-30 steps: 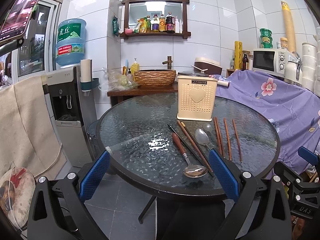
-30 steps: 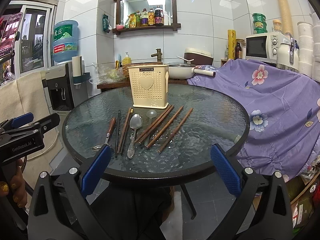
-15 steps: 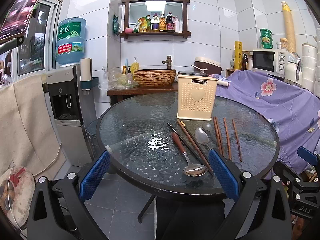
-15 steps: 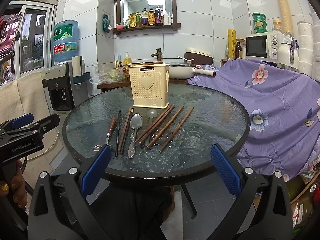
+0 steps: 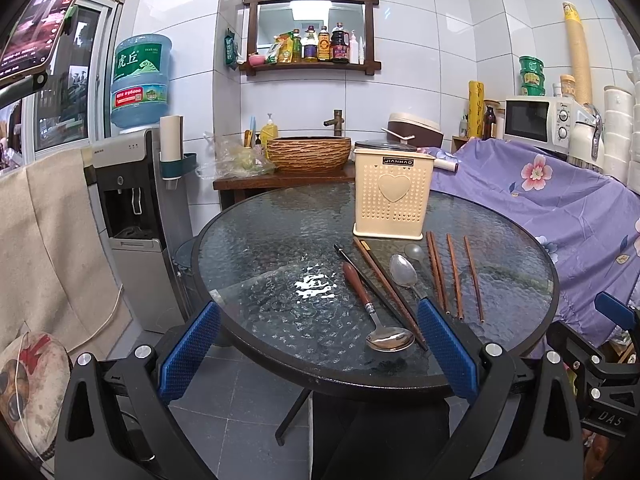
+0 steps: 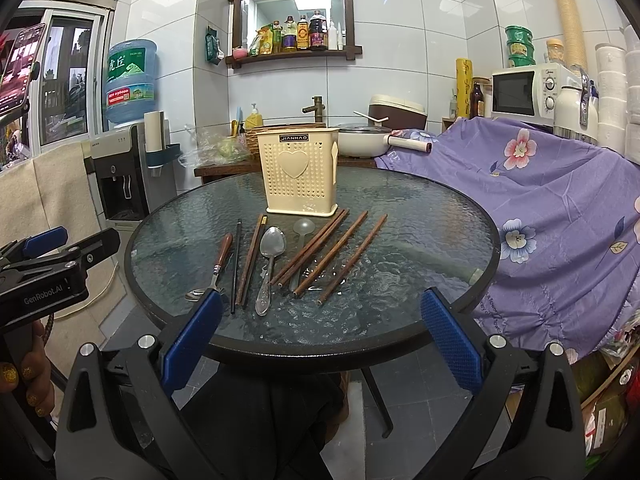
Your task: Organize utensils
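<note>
- Several utensils lie side by side on the glass desk (image 6: 420, 240), just in front of the cream holder (image 6: 298, 172): chopsticks (image 6: 332, 254), a steel spoon (image 6: 270, 264), a wooden-handled spoon (image 5: 374, 308), a clear spoon (image 6: 301, 240).
- None is in the holder as far as can be seen, so sorting looks not yet begun.
- Both grippers hover off the near rim; left gripper (image 5: 316, 354) and right gripper (image 6: 320, 340) have fingers wide apart, holding nothing.
- Best start: take one piece at its near end, pinch across the handle, lift clear of its neighbours, tip upright, then lower it into the holder.
- Thin chopsticks on glass may roll or slip; close squarely.
</note>
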